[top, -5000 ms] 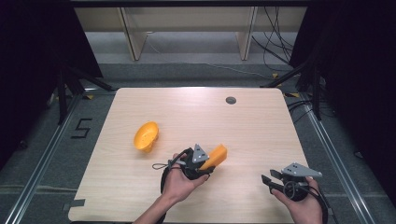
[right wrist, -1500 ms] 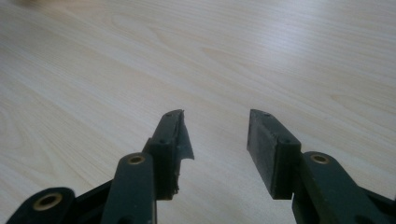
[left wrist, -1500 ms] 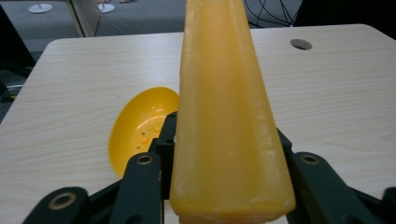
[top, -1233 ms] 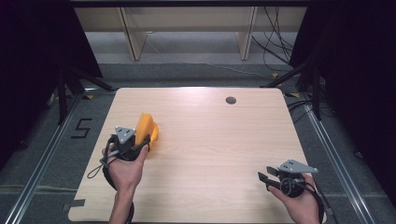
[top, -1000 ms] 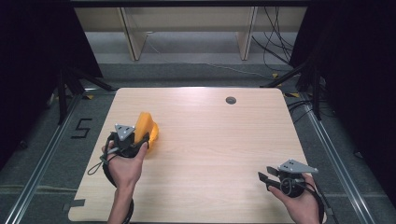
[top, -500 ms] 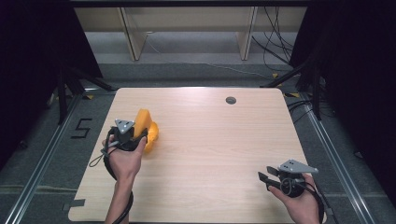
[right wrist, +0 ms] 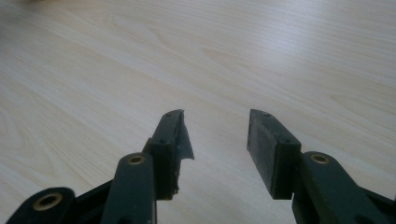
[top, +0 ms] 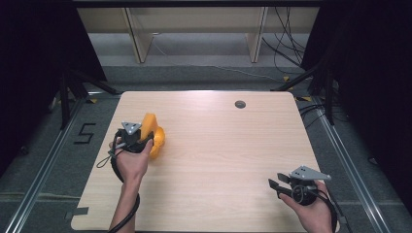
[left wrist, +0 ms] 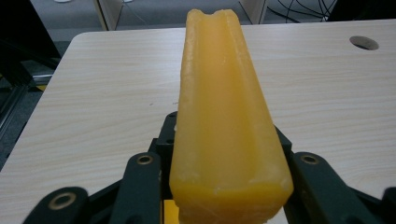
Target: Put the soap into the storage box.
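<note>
Left gripper [top: 142, 137]: near the tabletop's [top: 218, 145] left edge, jaws clamped on an orange block [left wrist: 226, 116].
Orange bowl [top: 158, 141]: just right of that gripper, touching the block.
Right gripper [top: 276, 184]: near the front right corner, jaws parted, holding nothing.

The right gripper [right wrist: 215, 140] hangs low over a pale wooden table [right wrist: 261, 51], its two black jaws rising from the near edge with a clear gap between them and nothing held. The left jaw's pad looks torn, a ragged flap jutting inward. Wood grain runs across the bare tabletop to the far edge.
</note>
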{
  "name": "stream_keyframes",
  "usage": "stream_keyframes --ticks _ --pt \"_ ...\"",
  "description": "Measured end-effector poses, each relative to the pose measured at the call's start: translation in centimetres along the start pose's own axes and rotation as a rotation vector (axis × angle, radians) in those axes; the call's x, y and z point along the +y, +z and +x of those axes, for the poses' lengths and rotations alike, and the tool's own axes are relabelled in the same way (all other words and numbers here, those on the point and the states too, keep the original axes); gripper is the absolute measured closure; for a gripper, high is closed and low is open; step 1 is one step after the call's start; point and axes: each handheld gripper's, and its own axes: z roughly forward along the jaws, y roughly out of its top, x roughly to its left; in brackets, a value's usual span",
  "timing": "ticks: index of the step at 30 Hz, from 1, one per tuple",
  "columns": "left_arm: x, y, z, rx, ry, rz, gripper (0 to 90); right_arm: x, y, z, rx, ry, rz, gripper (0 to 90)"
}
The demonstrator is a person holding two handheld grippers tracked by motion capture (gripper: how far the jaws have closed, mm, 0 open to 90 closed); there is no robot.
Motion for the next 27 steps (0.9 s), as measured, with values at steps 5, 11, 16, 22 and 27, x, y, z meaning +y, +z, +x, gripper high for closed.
stream_keyframes --ticks 5,11,16,22,27 --pt "-0.3 0.7 0.3 0.006 -0.003 -0.014 60.3 0.0 0.1 0.0 0.005 0.004 -0.004 56.4" --pt "-0.8 1.6 0.5 0.007 0.002 -0.015 60.3 0.0 0.0 0.0 0.006 0.000 0.002 56.3" --pt "-1.2 2.1 0.5 0.003 0.010 -0.022 60.3 0.0 0.0 0.0 0.001 0.001 0.005 56.4" --pt "-1.7 2.7 0.5 0.004 0.011 -0.024 60.3 0.0 0.1 0.1 0.008 0.004 -0.001 56.2" --pt "-2.2 3.1 0.5 0.001 0.009 -0.031 60.3 -0.1 0.2 0.1 0.007 -0.003 0.004 56.2"
